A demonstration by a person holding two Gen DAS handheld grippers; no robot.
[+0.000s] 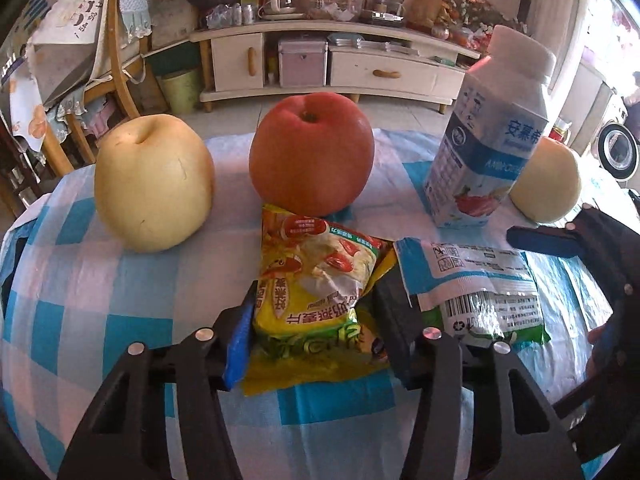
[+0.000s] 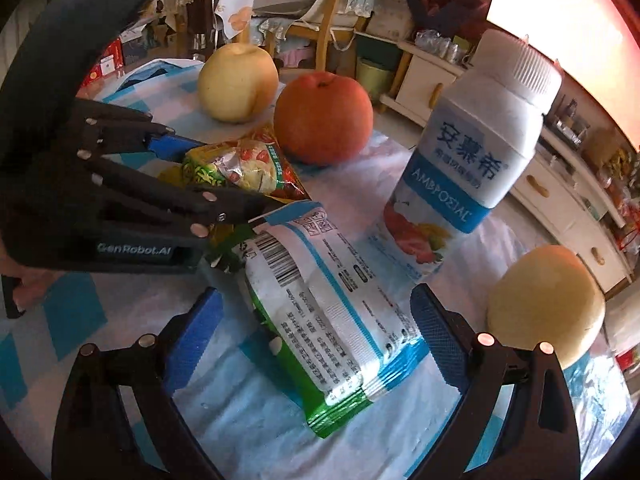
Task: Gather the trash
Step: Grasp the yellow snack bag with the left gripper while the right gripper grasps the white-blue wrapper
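Yellow wrapper (image 1: 316,280) pinched, apparently, in left gripper (image 1: 316,316).

The second pear (image 1: 548,188) is half hidden behind the carton (image 1: 486,132); the yellow wrapper's (image 1: 316,292) lower edge is covered by the jaws — its small print is unreadable.

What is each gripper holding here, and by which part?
The left gripper pinches the yellow snack wrapper across its crumpled near half. The right gripper is open, straddling the white-and-green wrapper, holding nothing.
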